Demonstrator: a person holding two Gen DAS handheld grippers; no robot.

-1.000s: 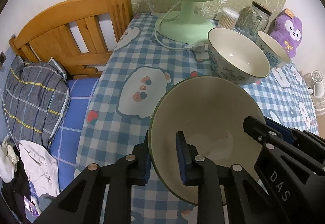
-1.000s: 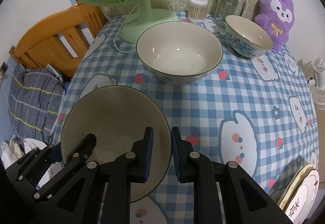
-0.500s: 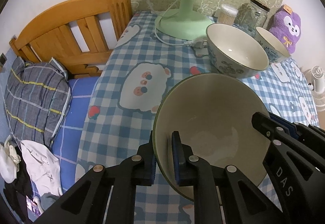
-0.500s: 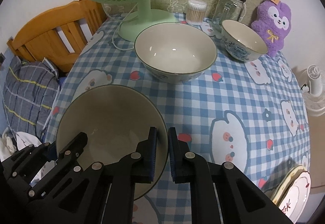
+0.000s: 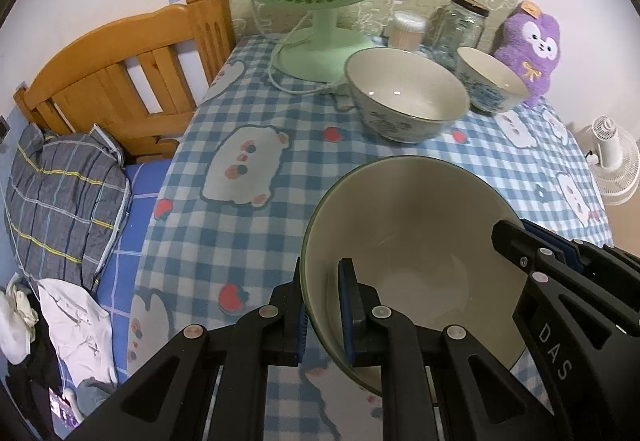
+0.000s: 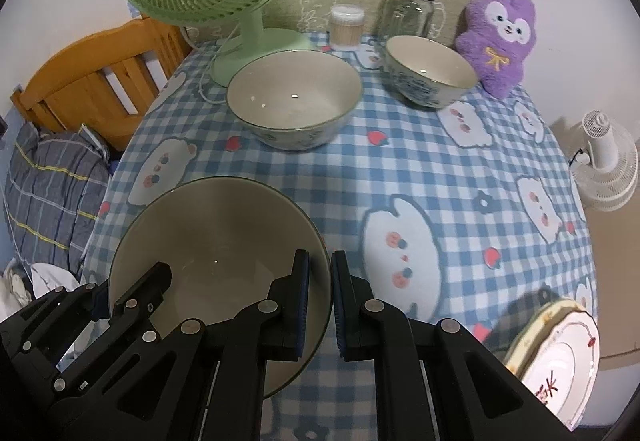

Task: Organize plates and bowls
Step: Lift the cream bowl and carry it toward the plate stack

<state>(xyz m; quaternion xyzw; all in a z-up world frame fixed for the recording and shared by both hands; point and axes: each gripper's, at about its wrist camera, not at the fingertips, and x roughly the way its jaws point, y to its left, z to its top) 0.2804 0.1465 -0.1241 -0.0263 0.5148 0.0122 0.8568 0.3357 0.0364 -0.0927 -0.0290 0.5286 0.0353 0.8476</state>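
The big bowl sits low in both frames, over the near edge of the desk, pinched at opposite rims by the left claw and right claw, both clamped narrow on thin ceramic. Uneven lifting could twist a rim loose and drop it. A second bowl and small bowl wait upper centre.
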